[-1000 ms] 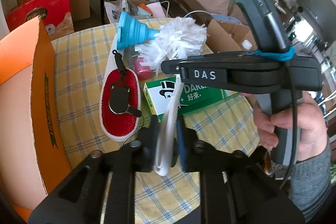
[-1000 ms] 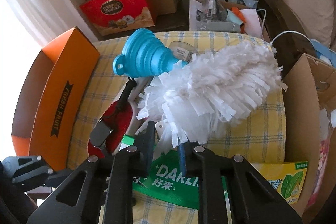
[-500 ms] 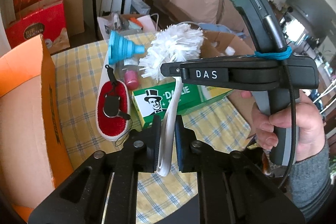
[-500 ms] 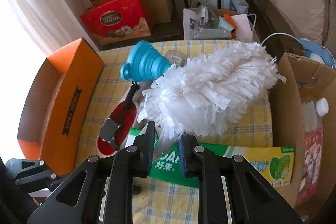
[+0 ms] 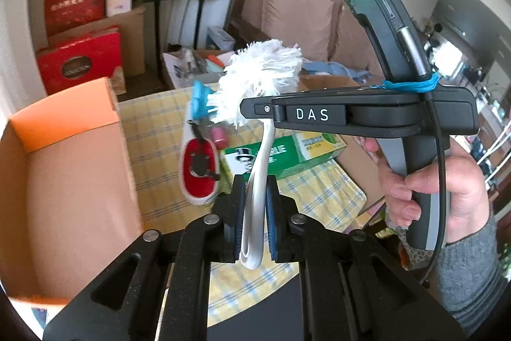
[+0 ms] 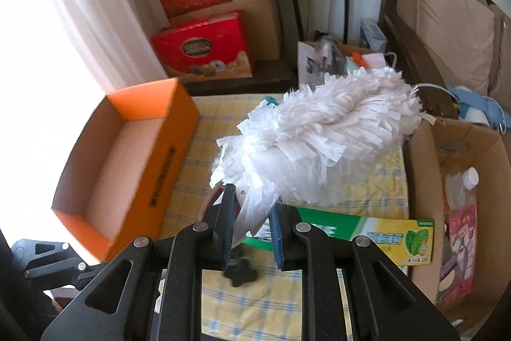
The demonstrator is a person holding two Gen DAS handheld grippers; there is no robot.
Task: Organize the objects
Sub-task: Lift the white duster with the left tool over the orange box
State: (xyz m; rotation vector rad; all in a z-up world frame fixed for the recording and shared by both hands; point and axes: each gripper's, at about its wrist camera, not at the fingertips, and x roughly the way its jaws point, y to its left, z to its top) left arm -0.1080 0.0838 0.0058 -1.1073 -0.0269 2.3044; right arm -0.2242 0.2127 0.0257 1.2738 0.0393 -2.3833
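Both grips carry the white duster (image 5: 262, 75) above the counter (image 5: 322, 190): left hand-held gripper (image 5: 255, 216) clamped on its handle, right hand-held gripper (image 6: 252, 222) closed on its fringe. Keep both clamps firm, move them together, then lower into the orange box (image 6: 127, 168).

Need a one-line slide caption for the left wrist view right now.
Left gripper shut on the white duster handle, right gripper clamped near its head, above the yellow checked tablecloth beside the orange box.
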